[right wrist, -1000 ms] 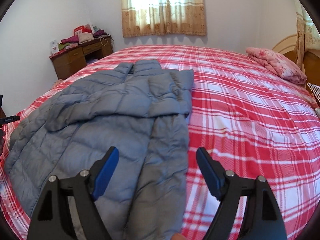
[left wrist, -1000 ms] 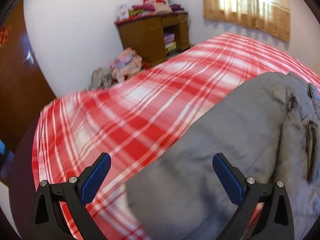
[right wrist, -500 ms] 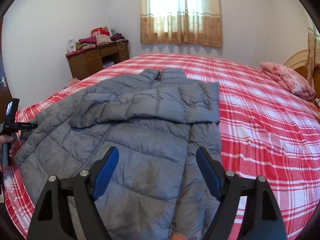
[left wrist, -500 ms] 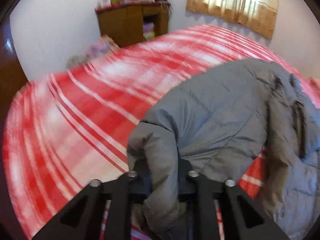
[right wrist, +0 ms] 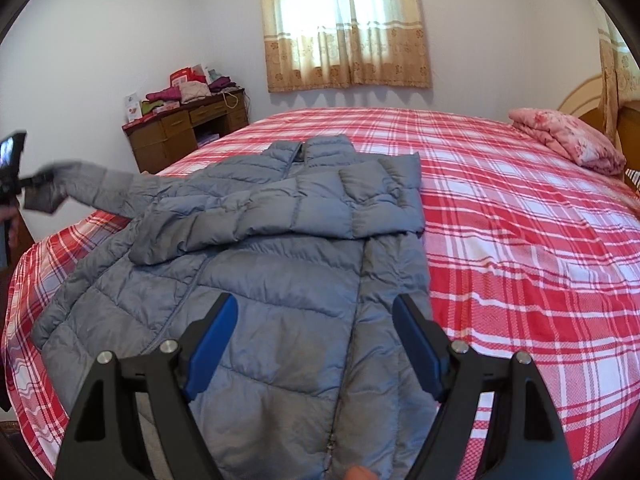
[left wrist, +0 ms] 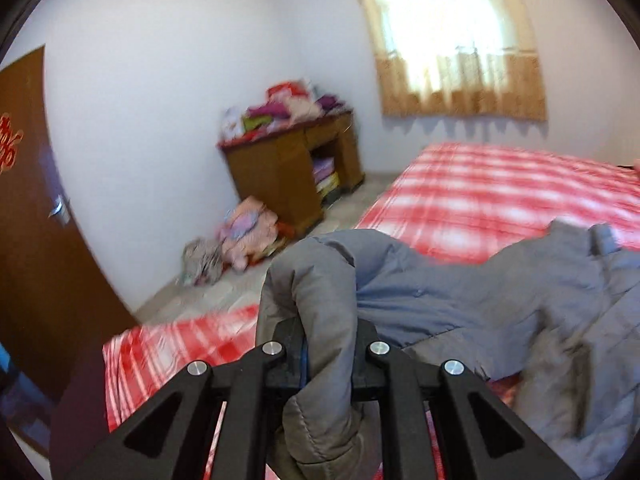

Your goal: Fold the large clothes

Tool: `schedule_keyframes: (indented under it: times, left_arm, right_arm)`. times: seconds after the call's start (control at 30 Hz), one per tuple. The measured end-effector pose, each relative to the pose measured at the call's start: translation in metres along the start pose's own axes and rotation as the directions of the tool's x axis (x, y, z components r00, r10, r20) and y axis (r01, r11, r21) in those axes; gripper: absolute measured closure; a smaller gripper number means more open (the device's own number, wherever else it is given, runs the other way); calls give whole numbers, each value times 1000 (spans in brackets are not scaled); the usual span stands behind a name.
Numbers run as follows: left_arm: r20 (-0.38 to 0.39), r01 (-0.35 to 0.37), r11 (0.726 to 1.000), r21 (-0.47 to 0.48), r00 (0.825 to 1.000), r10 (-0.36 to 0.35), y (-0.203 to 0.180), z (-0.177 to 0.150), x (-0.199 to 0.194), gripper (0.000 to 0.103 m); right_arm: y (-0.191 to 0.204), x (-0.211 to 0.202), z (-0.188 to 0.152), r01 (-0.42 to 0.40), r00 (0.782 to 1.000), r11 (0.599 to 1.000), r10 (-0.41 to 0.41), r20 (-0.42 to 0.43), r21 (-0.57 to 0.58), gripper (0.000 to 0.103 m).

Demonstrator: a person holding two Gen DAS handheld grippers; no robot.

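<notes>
1. Presently the left gripper (left wrist: 327,354) is clamping the cuff end of the left sleeve (right wrist: 94,190) of the grey down jacket (right wrist: 256,276); its jaws are drawn together on the padded fabric, which is bulging above and below the pinch; the sleeve is hanging clear of the red plaid bedspread (right wrist: 520,248) off the jacket's left side.

2. Judgement: the step in hand is carrying this sleeve across the chest to match the right sleeve (right wrist: 280,216), which is already lying folded over the front; doing it well is calling for a low, smooth arc, the cuff being laid flat and square to the body, without dragging the shoulder or hem out of line; slippery padding is likely to be sliding, so a release only once the sleeve is resting.

3. The right gripper (right wrist: 316,350) is hovering with jaws standing wide apart and nothing between the pads; the jacket's lower front and zip are lying directly beneath and beyond them, whether touching I cannot tell; it is well placed to pin the hem.
</notes>
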State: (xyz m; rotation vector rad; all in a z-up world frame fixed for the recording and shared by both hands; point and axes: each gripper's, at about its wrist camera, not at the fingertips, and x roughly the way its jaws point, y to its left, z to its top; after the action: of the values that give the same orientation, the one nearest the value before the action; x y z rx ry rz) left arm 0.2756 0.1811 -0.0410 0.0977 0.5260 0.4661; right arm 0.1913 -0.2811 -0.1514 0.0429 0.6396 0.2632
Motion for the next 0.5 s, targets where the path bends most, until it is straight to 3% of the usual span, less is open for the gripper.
schedule_keyframes:
  times: [0.17, 0.37, 0.5]
  left_arm:
    - [83, 128, 988, 80, 987, -135, -65, 19, -43, 91]
    - [126, 302, 927, 221, 934, -334, -181, 17, -90, 91]
    - [114, 364, 887, 284, 906, -408, -247, 1, -100, 85]
  right_arm:
    - [-16, -3, -1, 9, 1000, 998, -10, 9, 57, 21]
    - [-33, -10, -4, 21, 1000, 995, -22, 12, 96, 21]
    - [-45, -11, -8, 26, 1000, 993, -27, 8, 113, 21]
